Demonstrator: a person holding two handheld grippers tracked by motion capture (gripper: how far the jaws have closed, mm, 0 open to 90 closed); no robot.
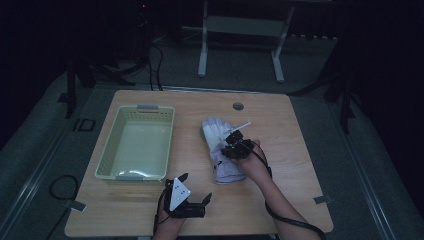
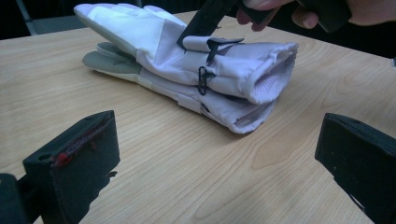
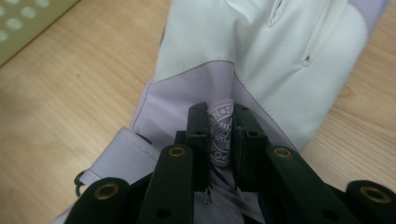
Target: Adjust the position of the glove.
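Two white and lilac gloves (image 1: 212,131) lie stacked on the wooden table (image 1: 300,150), right of its middle. My right gripper (image 1: 234,141) comes down on the top glove's cuff area. In the right gripper view its jaws (image 3: 220,116) are shut on a raised fold of lilac fabric with a printed pattern, with the white glove back (image 3: 261,51) beyond. My left gripper (image 1: 196,187) rests near the table's front edge, jaws wide apart and nothing between them. Its own view (image 2: 219,140) faces the gloves (image 2: 154,42), open cuffs toward it, and the right gripper (image 2: 205,23) above them.
A pale green perforated basket (image 1: 107,150) with nothing in it stands on the left half of the table. A round cable hole (image 1: 238,106) sits near the far edge. A metal stand (image 1: 240,30) is on the floor behind the table.
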